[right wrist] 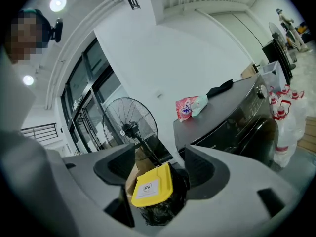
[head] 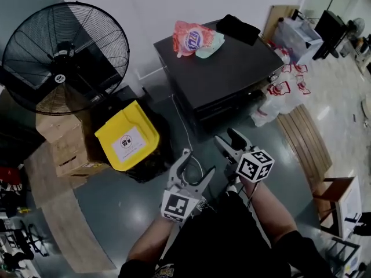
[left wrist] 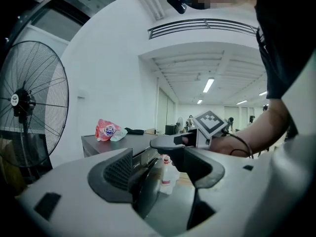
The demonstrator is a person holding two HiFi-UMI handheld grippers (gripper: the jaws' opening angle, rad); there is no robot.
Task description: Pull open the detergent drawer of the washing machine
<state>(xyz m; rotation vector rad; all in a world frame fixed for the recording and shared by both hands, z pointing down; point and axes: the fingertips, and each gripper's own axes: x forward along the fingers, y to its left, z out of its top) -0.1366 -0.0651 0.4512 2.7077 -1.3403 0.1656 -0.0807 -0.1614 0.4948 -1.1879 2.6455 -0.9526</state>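
The dark washing machine [head: 223, 68] stands ahead of me by the wall, with its front turned toward the lower right. A pink detergent bag [head: 188, 38] and a black cloth [head: 237, 28] lie on its top. I cannot pick out the detergent drawer on the dark front panel [right wrist: 237, 125]. My left gripper [head: 197, 162] is open and empty, short of the machine's near corner. The right gripper [head: 229, 141], also open and empty, is a little closer to the front. In the left gripper view the machine [left wrist: 106, 144] lies beyond the open left gripper [left wrist: 163, 169].
A big black floor fan [head: 64, 57] stands at the left. Below it are a bin with a yellow lid [head: 127, 138] and cardboard boxes [head: 66, 146]. White bottles with red caps [head: 284, 94] and a wooden pallet [head: 304, 138] sit right of the machine.
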